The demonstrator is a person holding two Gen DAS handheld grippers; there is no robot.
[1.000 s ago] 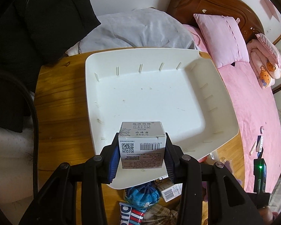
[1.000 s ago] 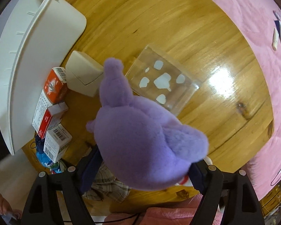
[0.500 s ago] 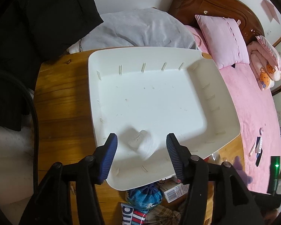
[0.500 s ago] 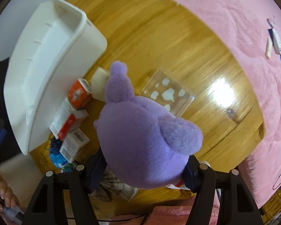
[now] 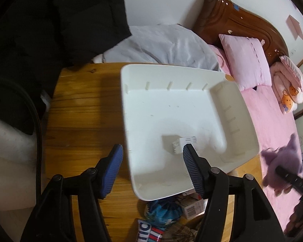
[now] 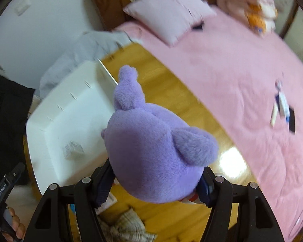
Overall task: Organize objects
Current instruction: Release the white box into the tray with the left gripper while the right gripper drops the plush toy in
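Observation:
A white tray (image 5: 171, 76) lies on the wooden table, and a small white box (image 5: 184, 144) with a barcode rests on its floor. My left gripper (image 5: 152, 151) hovers over the tray's near left edge; its jaws are opening and nothing is between them. The box sits just beyond the right fingertip. My right gripper (image 6: 154, 181) is shut on a purple plush toy (image 6: 155, 151), held in the air beside the tray (image 6: 56, 121). The left wrist view shows the same plush toy (image 5: 282, 161) at the right, past the tray's corner. In the right wrist view the box (image 6: 73, 149) is blurred.
Small cartons and a blue pouch (image 5: 163, 211) lie on the table (image 5: 80, 121) at the tray's near edge. A black coat (image 5: 50, 20) and grey bedding (image 5: 161, 44) lie behind. A pink bed (image 6: 232, 70) borders the table. A hand (image 6: 16, 225) shows at lower left.
The left gripper let go of the box, which dropped into the tray, and its jaws spread apart. The right gripper rose with the plush toy, away from the table.

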